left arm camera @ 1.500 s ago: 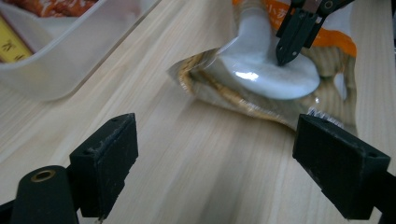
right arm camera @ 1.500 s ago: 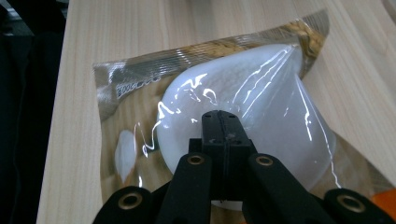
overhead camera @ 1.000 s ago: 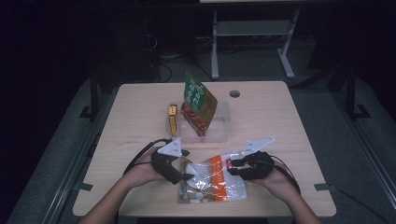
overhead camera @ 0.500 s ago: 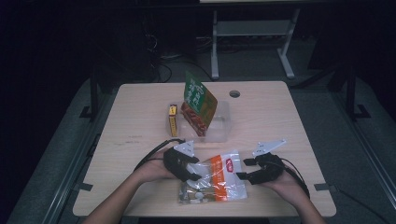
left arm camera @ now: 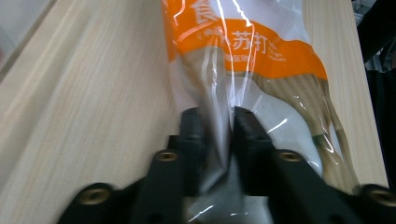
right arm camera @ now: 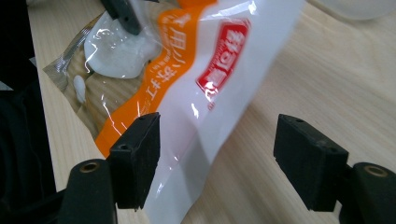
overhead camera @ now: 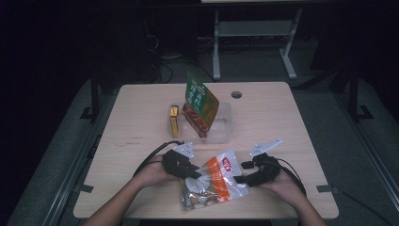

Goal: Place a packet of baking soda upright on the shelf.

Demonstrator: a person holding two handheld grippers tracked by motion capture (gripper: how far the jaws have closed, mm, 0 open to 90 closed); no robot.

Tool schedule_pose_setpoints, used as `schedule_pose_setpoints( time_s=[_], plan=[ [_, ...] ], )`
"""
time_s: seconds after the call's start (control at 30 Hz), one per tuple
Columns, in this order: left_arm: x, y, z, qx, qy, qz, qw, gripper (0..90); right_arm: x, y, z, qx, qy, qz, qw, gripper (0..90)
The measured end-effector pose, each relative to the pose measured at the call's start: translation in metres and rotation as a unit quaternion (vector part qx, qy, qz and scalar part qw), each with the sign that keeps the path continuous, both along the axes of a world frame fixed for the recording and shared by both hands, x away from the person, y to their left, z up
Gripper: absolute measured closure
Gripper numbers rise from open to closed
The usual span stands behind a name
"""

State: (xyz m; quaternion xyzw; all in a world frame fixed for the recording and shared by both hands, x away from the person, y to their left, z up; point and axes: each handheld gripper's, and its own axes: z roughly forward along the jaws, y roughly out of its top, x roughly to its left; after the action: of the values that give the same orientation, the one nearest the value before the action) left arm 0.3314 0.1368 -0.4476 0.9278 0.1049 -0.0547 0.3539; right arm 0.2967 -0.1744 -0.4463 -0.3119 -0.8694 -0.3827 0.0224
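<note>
- Behind your hands, at the middle of the counter [overhead camera: 141, 122], a clear plastic tub [overhead camera: 221, 123] holds a green and red snack packet [overhead camera: 200, 104] that stands tilted in it.
- A narrow yellow box [overhead camera: 174, 120] lies just beside the tub's left wall, well apart from your grippers.
- A round cable hole [overhead camera: 236, 94] sits in the counter top beyond the tub, and nothing lies between your two grippers except the bag itself.
- The snack bag [overhead camera: 212, 181] lies flat near the counter's front edge, between your hands.
- It is clear film with an orange band across it, a white end bearing a red label, and pale round pieces and brownish bits showing through at the other end.
- Your left gripper [left arm camera: 218, 126] has just been closing its jaws, and in the left gripper view they pinch a fold of the bag's clear film tightly between them.
- Your right gripper [right arm camera: 217, 161] has just been opening its jaws; in the right gripper view they stand wide apart, the bag's white end lying between them and against one pad with the other pad clear of it.
- In the high view the left gripper [overhead camera: 181, 162] sits at the bag's left edge and the right gripper [overhead camera: 256, 172] at its right corner.
</note>
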Motion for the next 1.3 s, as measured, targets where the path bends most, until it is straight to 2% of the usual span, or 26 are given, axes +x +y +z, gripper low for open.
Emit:
schedule_pose_setpoints(
  time_s=[0.03,0.1,0.2,0.27,0.57,0.63,0.73,0.87,0.9,1.1,1.17,1.2,1.3],
  plan=[
    [0.0,0.0,0.0,0.0,0.0,0.0,1.0,78.2,0.002,0.001,-0.002,-0.001,0.003,0.001,1.0,31.6],
    [-0.002,0.0,0.002,0.0,-0.015,-0.006,0.9999,82.5,0.004,0.003,-0.005,0.0,0.009,0.006,0.9999,31.4],
    [-0.005,0.002,0.004,-0.005,-0.024,-0.004,0.9997,87.4,0.007,0.005,-0.006,0.005,0.012,0.008,0.9999,31.3],
    [-0.006,0.003,0.005,-0.01,-0.022,-0.001,0.9997,88.4,0.009,0.005,-0.006,0.014,0.012,0.008,0.9998,31.3],
    [-0.011,0.007,0.014,-0.016,-0.041,0.003,0.999,89.0,0.012,0.006,-0.002,0.043,0.005,0.013,0.999,32.5],
    [-0.014,0.009,0.019,-0.027,-0.048,0.006,0.9985,89.0,0.014,0.009,0.0,0.059,0.006,0.015,0.9981,35.5],
    [-0.016,0.01,0.022,-0.027,-0.053,0.006,0.9982,89.0,0.016,0.015,0.001,0.067,0.004,0.024,0.9975,40.9],
    [-0.019,0.01,0.023,-0.036,-0.058,0.006,0.9977,89.0,0.018,0.022,0.001,0.082,0.023,0.04,0.9956,50.6],
    [-0.019,0.01,0.023,-0.036,-0.058,0.006,0.9977,89.0,0.018,0.022,0.001,0.082,0.023,0.04,0.9956,50.6],
    [-0.021,0.012,0.024,-0.043,-0.055,0.01,0.9975,89.0,0.02,0.025,0.0,0.097,0.042,0.063,0.9924,68.7],
    [-0.021,0.012,0.024,-0.045,-0.053,0.011,0.9975,89.0,0.021,0.025,-0.001,0.1,0.041,0.064,0.9921,71.0],
    [-0.021,0.013,0.024,-0.05,-0.051,0.012,0.9973,89.0,0.021,0.024,0.0,0.099,0.037,0.07,0.9919,78.3],
    [-0.021,0.013,0.024,-0.05,-0.049,0.012,0.9975,88.9,0.019,0.025,0.002,0.096,0.028,0.075,0.9921,86.6]
  ],
)
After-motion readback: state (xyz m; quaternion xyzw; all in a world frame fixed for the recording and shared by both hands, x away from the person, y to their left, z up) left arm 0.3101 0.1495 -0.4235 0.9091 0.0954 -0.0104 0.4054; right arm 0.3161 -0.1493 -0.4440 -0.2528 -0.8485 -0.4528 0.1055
